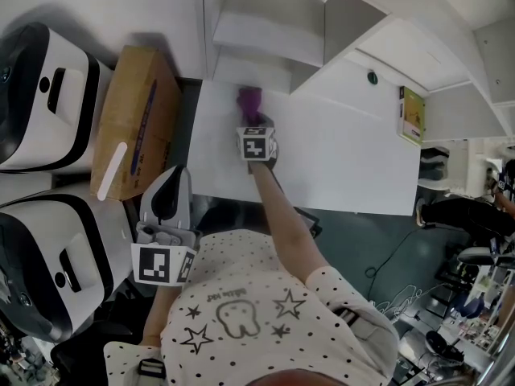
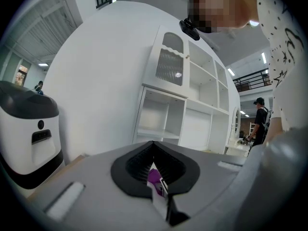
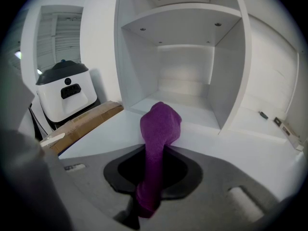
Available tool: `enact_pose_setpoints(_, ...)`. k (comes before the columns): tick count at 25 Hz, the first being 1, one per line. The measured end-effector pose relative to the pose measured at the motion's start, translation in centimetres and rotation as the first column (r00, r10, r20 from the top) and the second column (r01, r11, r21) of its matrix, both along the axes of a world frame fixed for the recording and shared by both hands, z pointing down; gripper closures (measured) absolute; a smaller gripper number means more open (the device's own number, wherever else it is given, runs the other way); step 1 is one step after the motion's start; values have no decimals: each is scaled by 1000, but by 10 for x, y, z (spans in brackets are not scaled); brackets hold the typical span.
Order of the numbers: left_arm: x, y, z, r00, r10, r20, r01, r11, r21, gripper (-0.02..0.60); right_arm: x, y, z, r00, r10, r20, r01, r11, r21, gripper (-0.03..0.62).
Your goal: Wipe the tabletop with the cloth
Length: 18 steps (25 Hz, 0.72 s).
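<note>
The white tabletop (image 1: 338,167) fills the middle of the head view, and a white shelf unit (image 1: 265,30) stands along its 12 o'clock edge. Two white-and-black machines (image 1: 40,95) stand off at 9 o'clock. A cardboard box (image 1: 133,123) lies between them and the tabletop; it is closed, so what it holds cannot be told. The shelf compartment straight ahead of the cloth shows nothing inside. A small green-and-yellow item (image 1: 412,115) stands against the unit at 2 o'clock, too small to name. The right tongs (image 1: 254,125) reach out to the tabletop's 11 o'clock corner. They pinch the purple cloth (image 3: 161,124), whose bunched free end rests on the surface just before the shelf. The left tongs (image 1: 173,182) hang back at 7 o'clock, off the tabletop and close to the person's body, pressed together on nothing. The wiping looks to be in hand at the far end of a stroke, with most of the surface toward 3 o'clock seemingly yet to be covered. The next move likely calls for keeping the cloth pressed flat and drawing it across or back toward 6 o'clock without letting it bunch or slip from the pinch.
</note>
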<state>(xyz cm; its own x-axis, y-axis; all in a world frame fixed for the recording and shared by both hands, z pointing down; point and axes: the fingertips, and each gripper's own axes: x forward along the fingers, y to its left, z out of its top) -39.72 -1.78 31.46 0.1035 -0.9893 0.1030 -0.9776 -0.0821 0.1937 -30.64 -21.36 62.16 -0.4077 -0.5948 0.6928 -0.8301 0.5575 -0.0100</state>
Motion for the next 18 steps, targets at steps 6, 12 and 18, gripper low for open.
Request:
enact_pose_setpoints(6, -6, 1, -2, 1000, -14, 1, 14, 1000, 9, 586, -11, 1, -1, 1000, -10, 4, 10, 1000, 7, 531)
enact_pose_setpoints(12, -10, 3, -2, 1000, -19, 12, 19, 1000, 9, 586, -24, 4, -1, 999, -34, 9, 34, 999, 2, 531)
enact_pose_setpoints(18, -10, 3, -4, 1000, -19, 19, 19, 1000, 8, 586, -40, 5, 0, 997, -65, 37, 66, 998, -5, 531)
